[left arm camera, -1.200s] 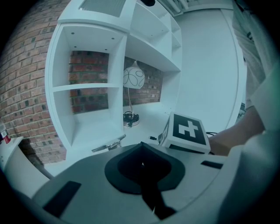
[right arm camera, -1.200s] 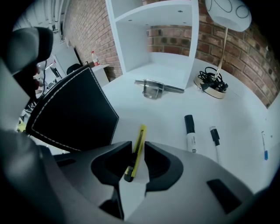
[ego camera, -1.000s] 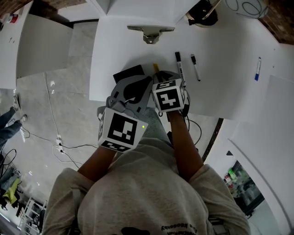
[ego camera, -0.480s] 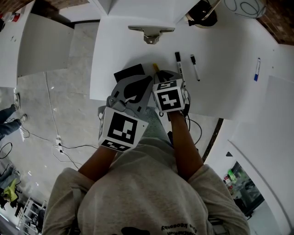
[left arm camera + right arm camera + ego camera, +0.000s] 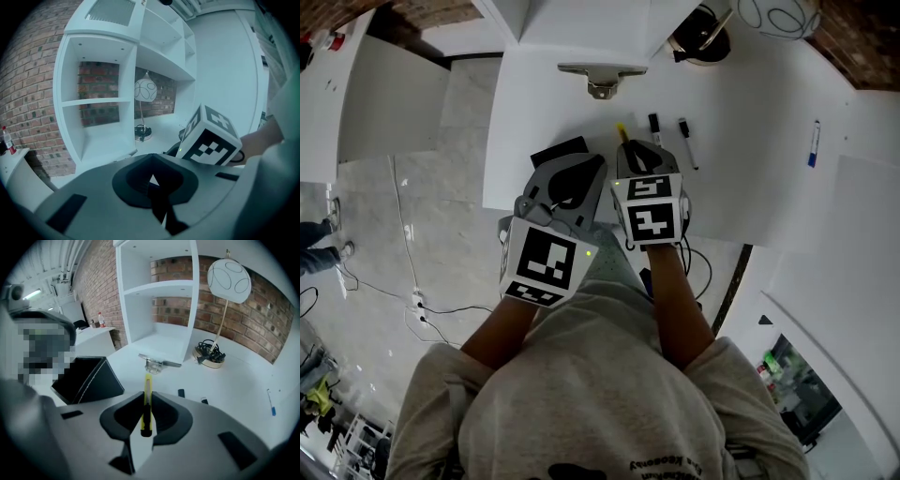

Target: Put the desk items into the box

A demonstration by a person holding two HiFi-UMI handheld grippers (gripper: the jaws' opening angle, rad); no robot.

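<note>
A yellow utility knife stands clamped between the jaws of my right gripper, its tip pointing away over the white desk. These jaws have just been closing, and the knife is between them. From the head view the knife's yellow tip pokes out ahead of the right gripper. The black box lies on the desk at the left, its open side visible in the right gripper view. My left gripper hovers just beside the box, jaws together with nothing in them.
Two black markers lie to the right of the knife. A blue pen sits far right. A metal clip lies in front of the white shelf unit. A lamp base with cable stands behind.
My right gripper has risen off the desk with the yellow knife in it. The left gripper has stayed where it was beside the box.
</note>
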